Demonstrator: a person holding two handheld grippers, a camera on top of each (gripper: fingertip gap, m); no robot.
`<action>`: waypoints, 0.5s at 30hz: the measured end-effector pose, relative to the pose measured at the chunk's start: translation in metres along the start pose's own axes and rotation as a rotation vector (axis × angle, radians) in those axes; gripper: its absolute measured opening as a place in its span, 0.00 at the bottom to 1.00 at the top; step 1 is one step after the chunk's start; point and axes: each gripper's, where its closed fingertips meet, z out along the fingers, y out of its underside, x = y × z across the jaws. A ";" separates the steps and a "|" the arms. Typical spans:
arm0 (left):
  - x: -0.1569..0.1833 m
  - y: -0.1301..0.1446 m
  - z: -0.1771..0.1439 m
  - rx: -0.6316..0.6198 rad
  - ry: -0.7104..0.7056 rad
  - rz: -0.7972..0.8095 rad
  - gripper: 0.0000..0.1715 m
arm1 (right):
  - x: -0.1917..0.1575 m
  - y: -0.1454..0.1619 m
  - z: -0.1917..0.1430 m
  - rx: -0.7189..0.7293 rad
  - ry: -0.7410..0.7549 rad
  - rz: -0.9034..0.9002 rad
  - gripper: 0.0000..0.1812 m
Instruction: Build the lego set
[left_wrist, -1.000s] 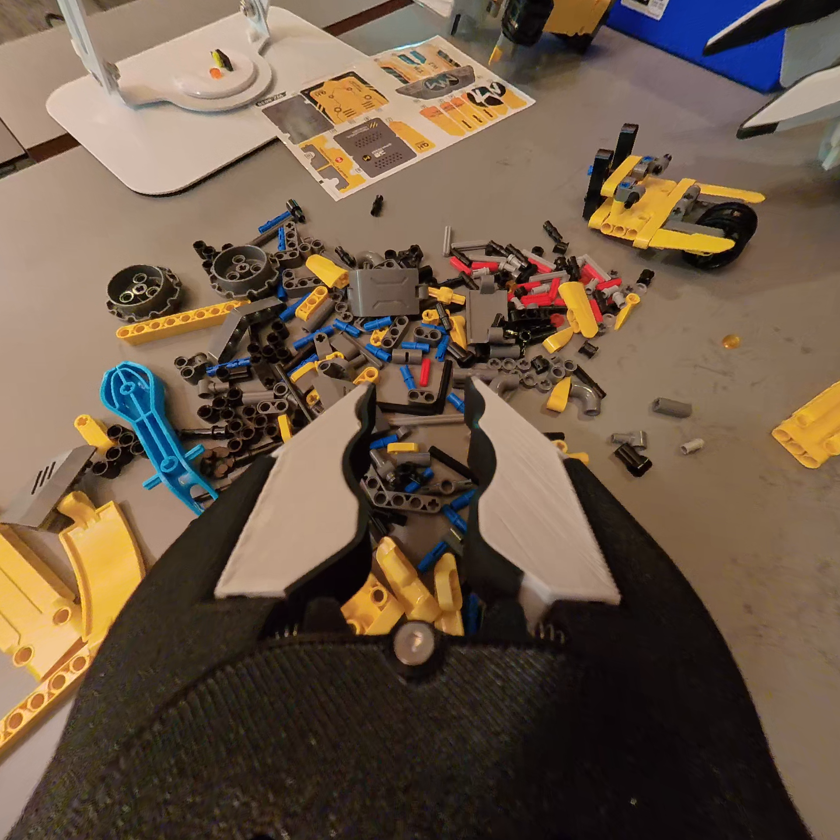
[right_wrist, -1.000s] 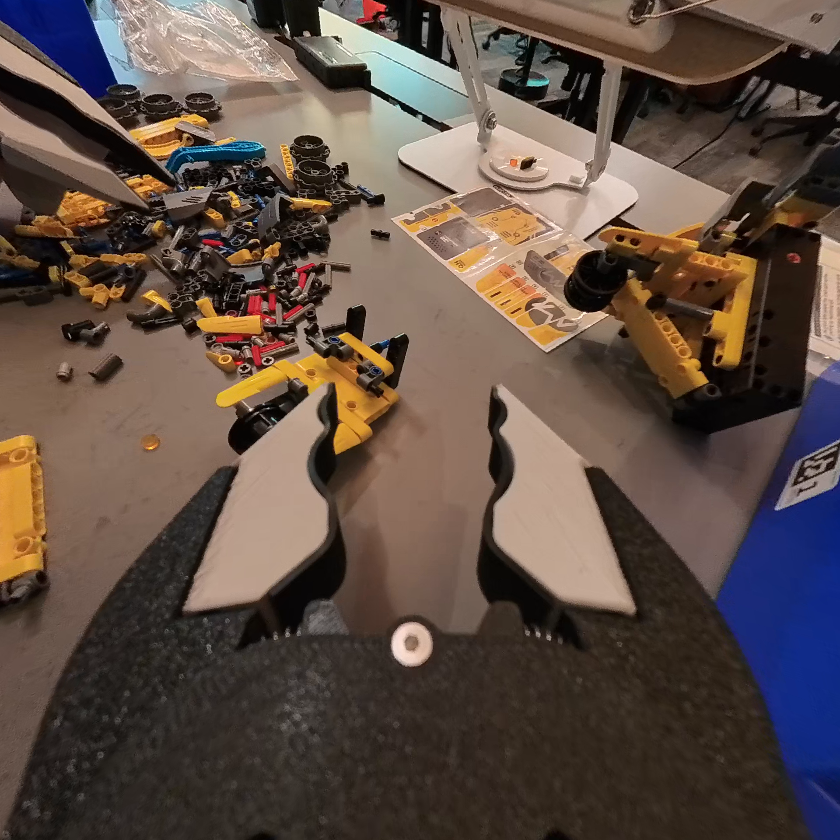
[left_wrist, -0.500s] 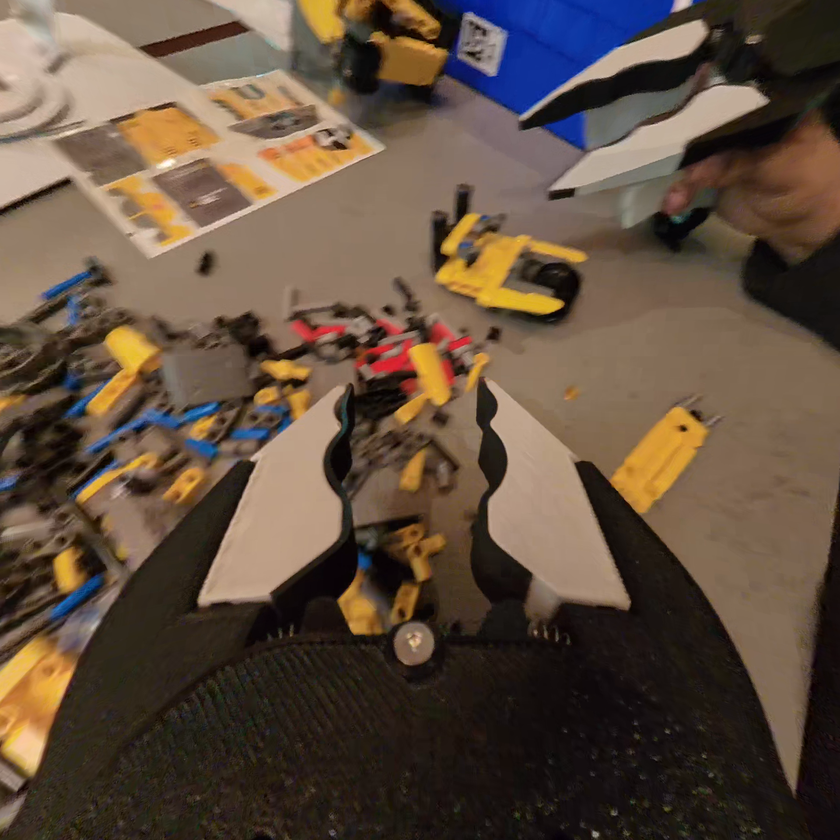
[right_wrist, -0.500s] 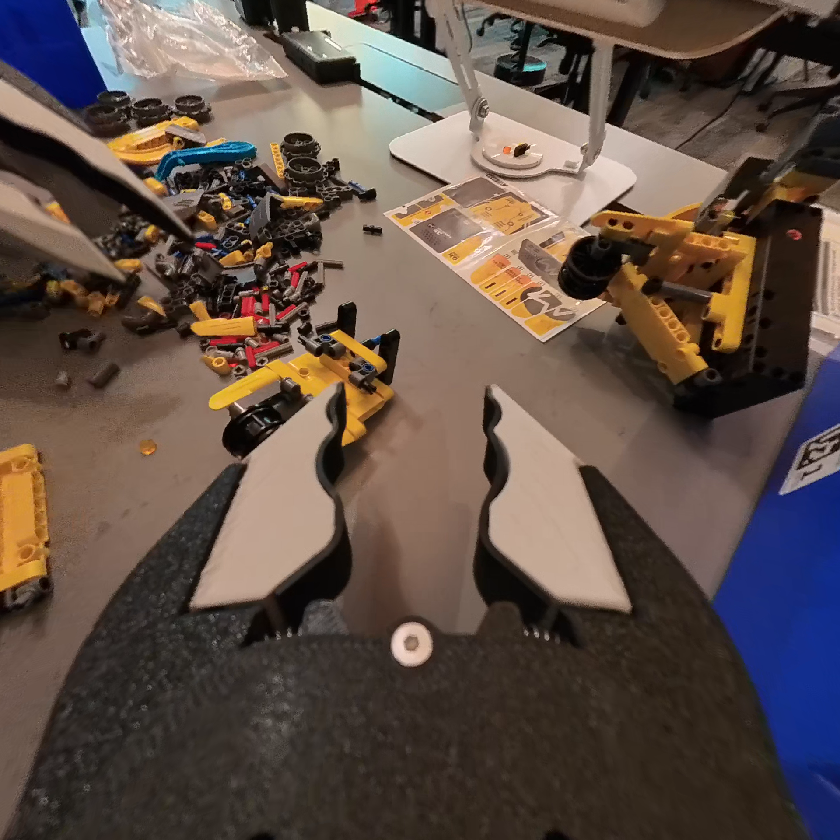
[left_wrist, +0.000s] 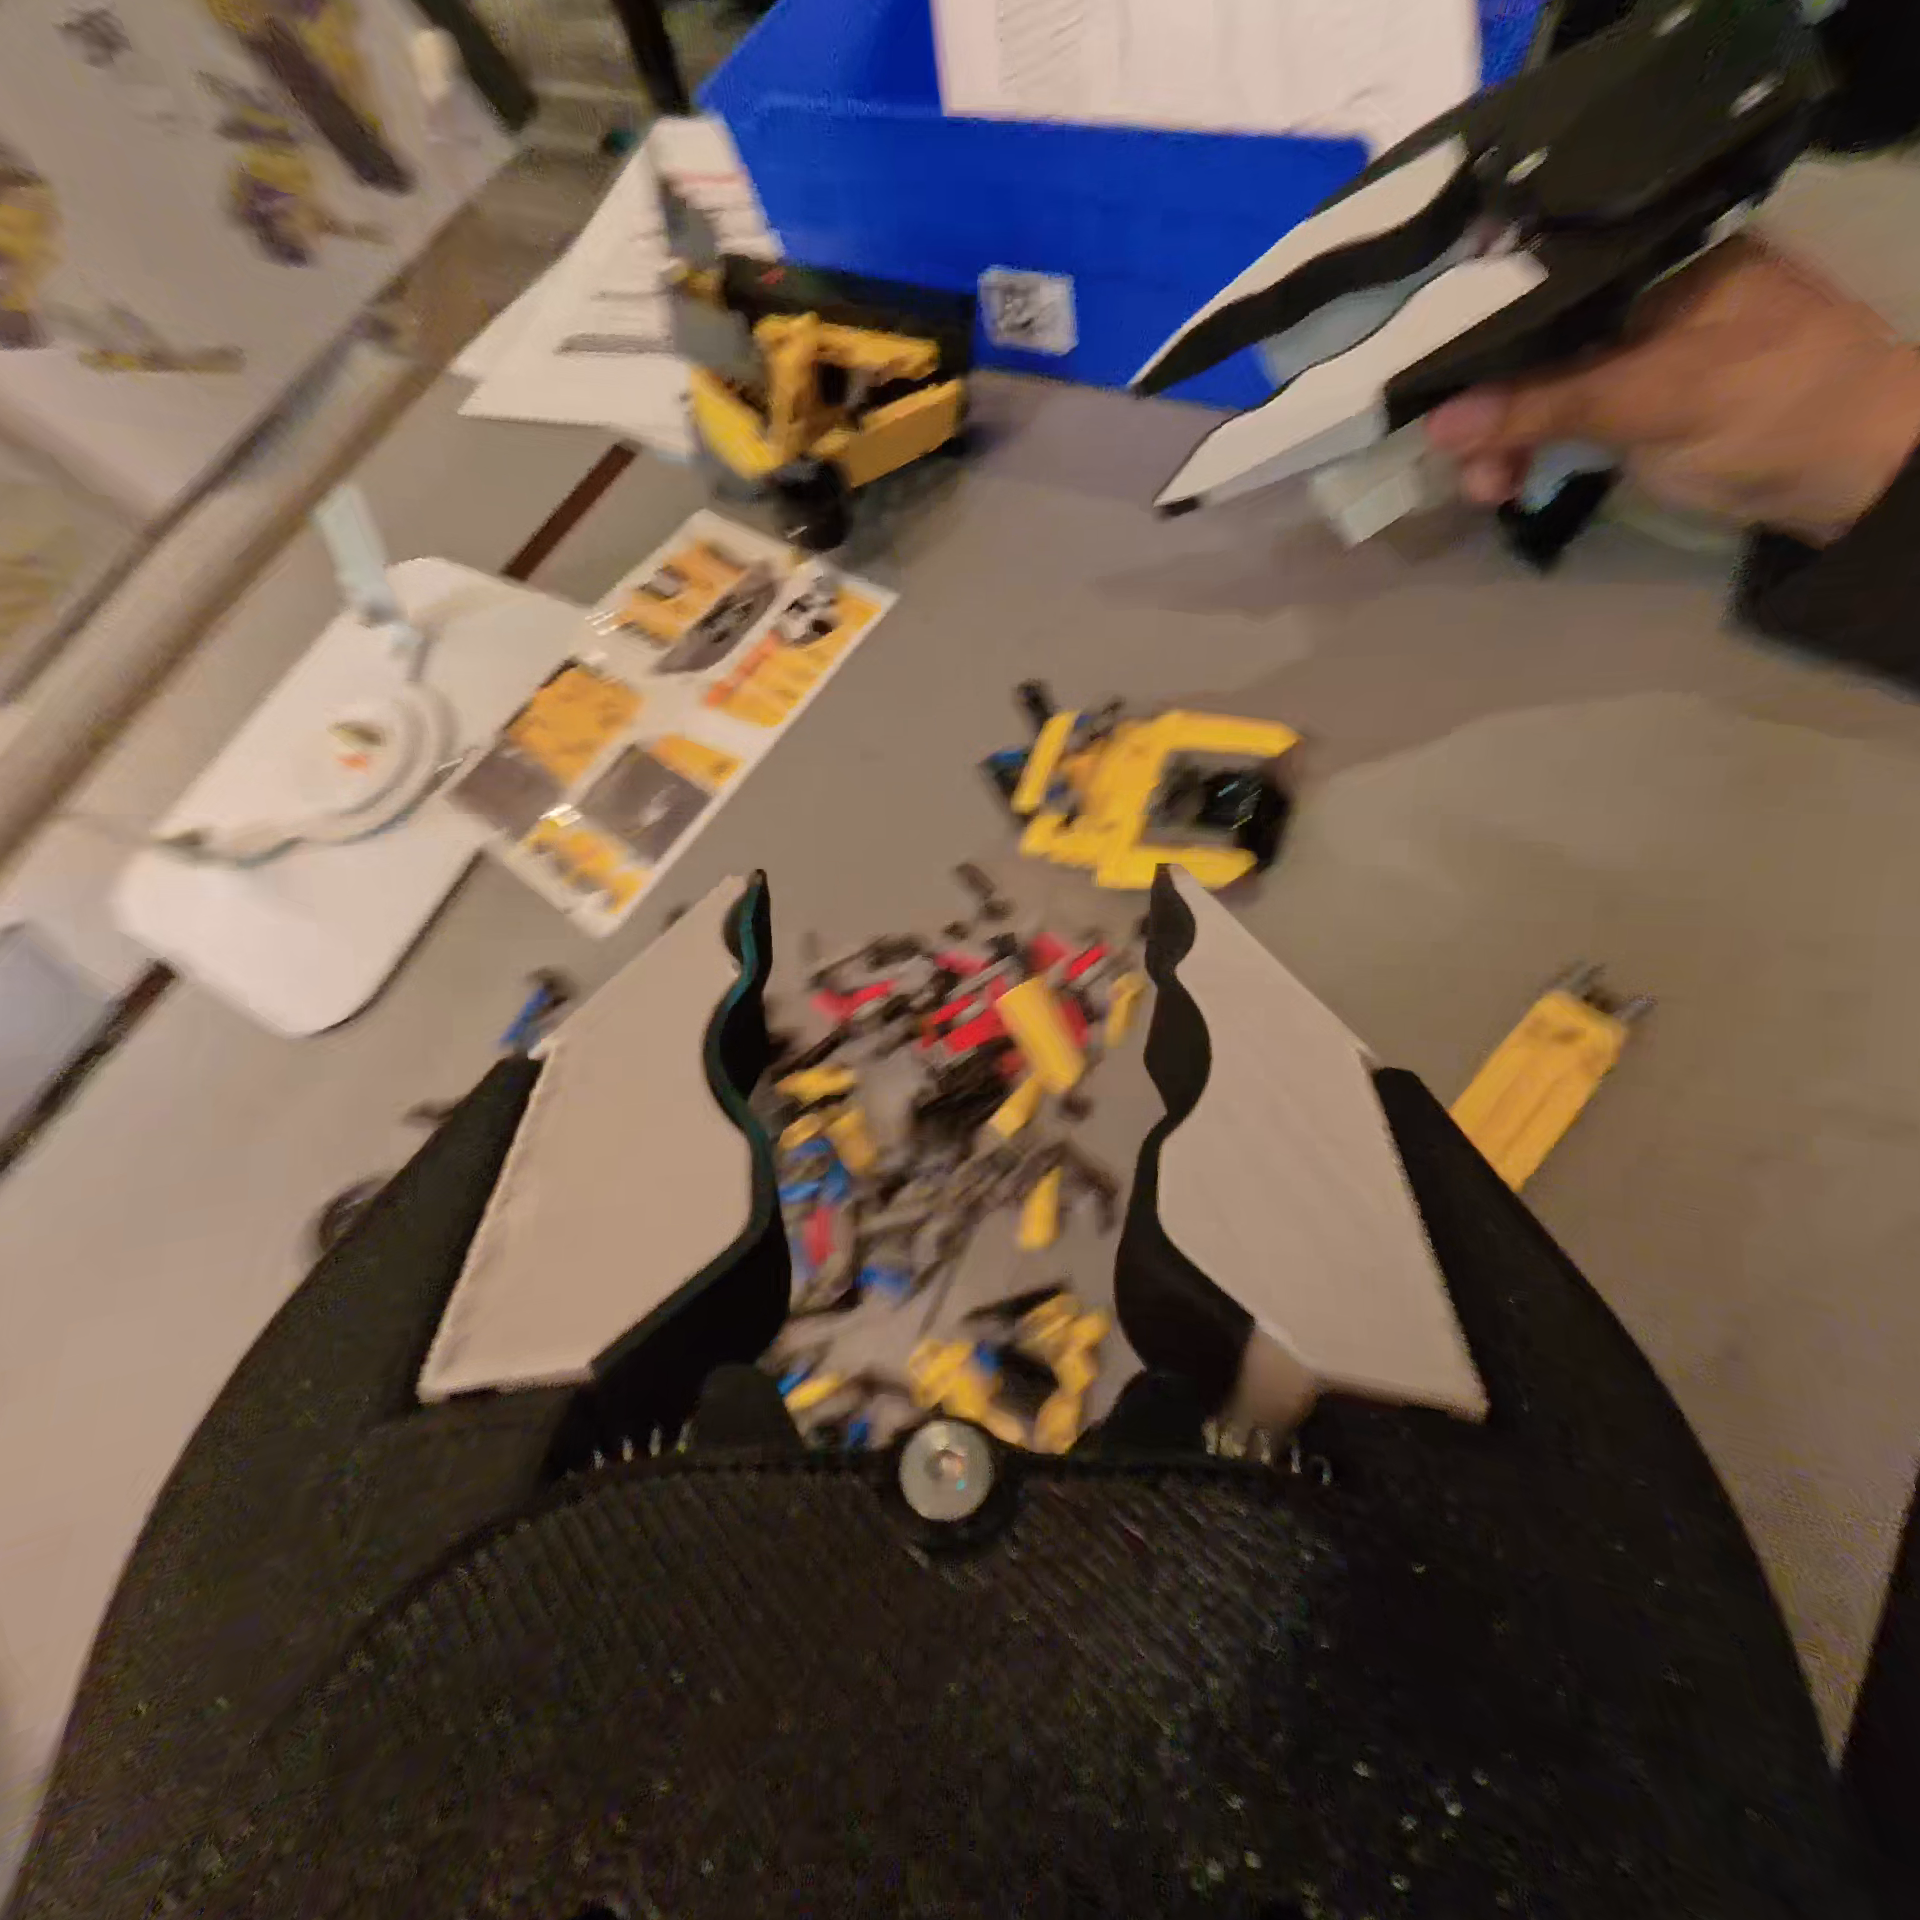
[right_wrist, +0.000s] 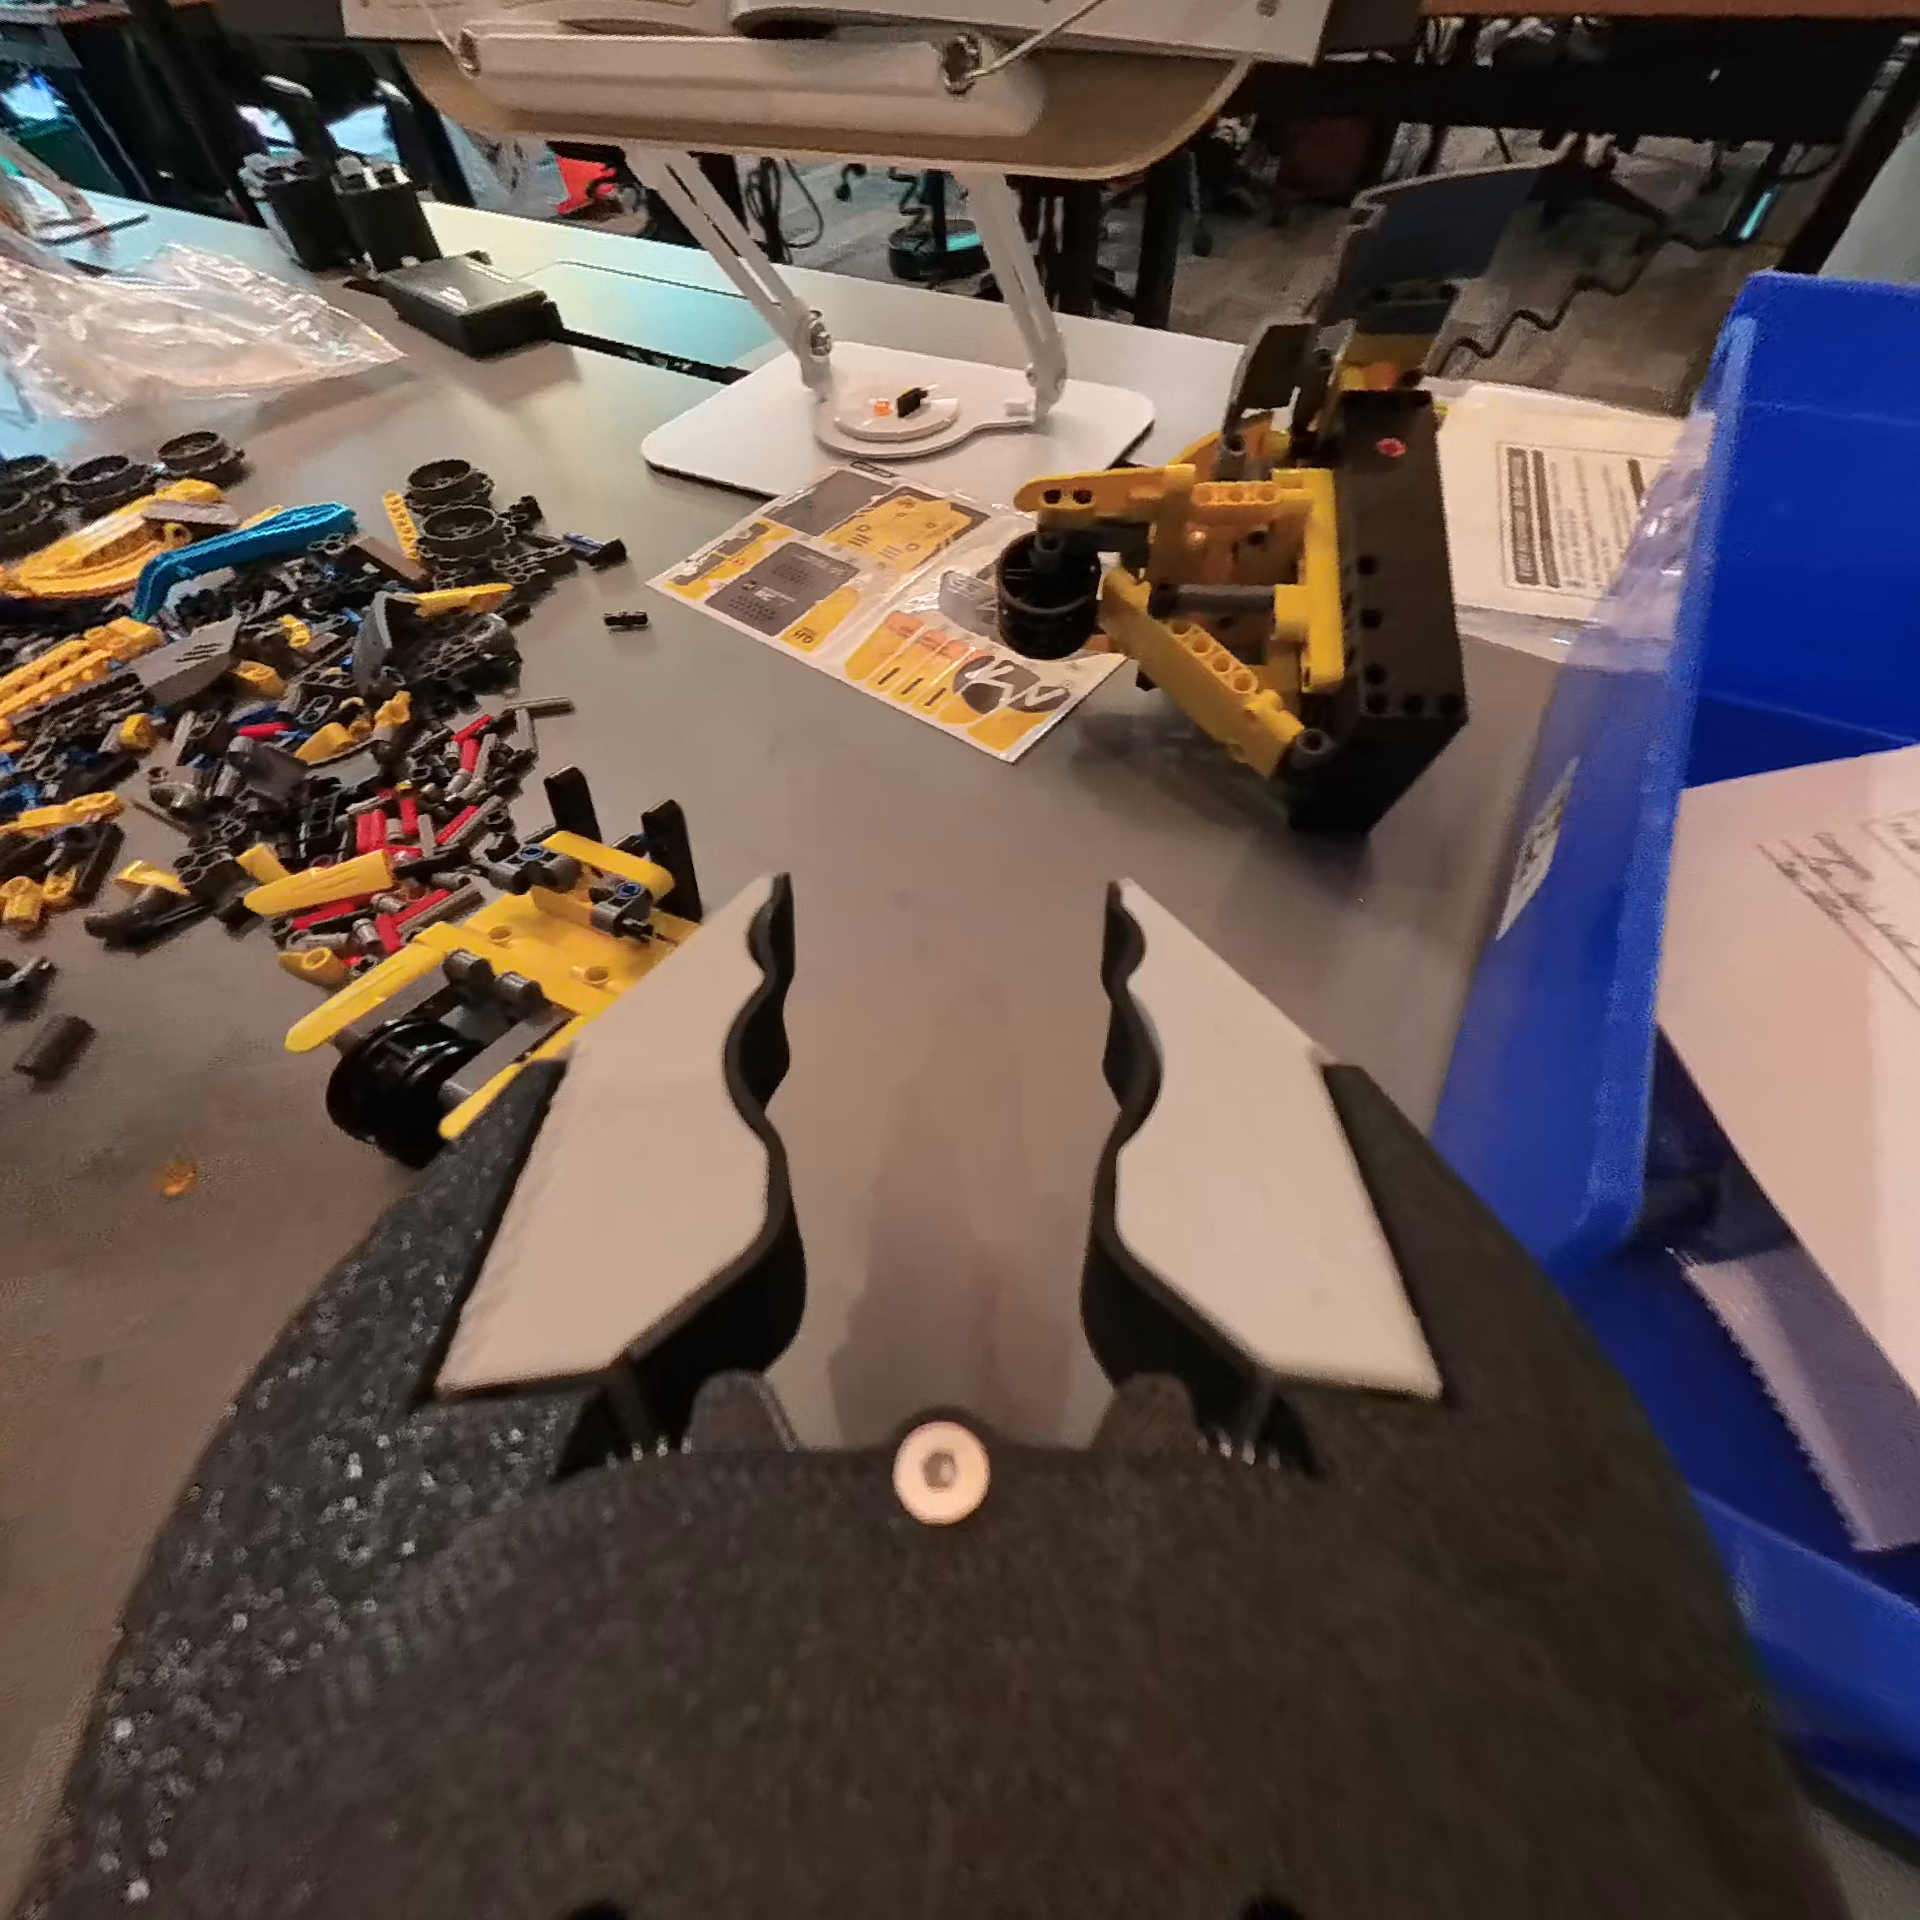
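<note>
My left gripper (left_wrist: 956, 894) is open and empty, held above a pile of loose building pieces (left_wrist: 956, 1070) in yellow, red, blue and black. Beyond it lies a small yellow wheeled assembly (left_wrist: 1143, 795). My right gripper (right_wrist: 945, 904) is open and empty over bare grey table (right_wrist: 935, 810); the same small yellow assembly (right_wrist: 499, 956) lies just to its left. A larger yellow and black model (right_wrist: 1278, 623) stands ahead of it to the right. The right gripper also shows in the left wrist view (left_wrist: 1153, 447), held by a hand (left_wrist: 1704, 416).
A sticker sheet (right_wrist: 883, 613) lies beside a white stand base (right_wrist: 904, 426). A blue bin (right_wrist: 1766, 727) with papers stands at the right. A yellow panel (left_wrist: 1538, 1070) lies apart on the table. The pile (right_wrist: 260, 686) spreads to the left, with a clear plastic bag (right_wrist: 156, 322) beyond. My left tips are roughly 15 cm from the yellow panel (left_wrist: 1538, 1070).
My left gripper has swung right and lifted, opening slightly wider; its view is blurred. My right gripper has shifted right toward the blue bin, still open.
</note>
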 end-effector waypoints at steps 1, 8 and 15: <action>-0.019 0.007 -0.013 -0.036 -0.035 0.017 0.42 | 0.001 0.001 0.001 -0.007 0.004 0.007 0.33; -0.115 0.097 -0.091 -0.118 -0.237 -0.192 0.43 | -0.023 -0.029 0.002 0.061 0.011 0.027 0.32; -0.161 0.109 -0.116 -0.015 -0.402 -0.336 0.41 | -0.185 -0.110 0.042 0.153 -0.453 -0.037 0.28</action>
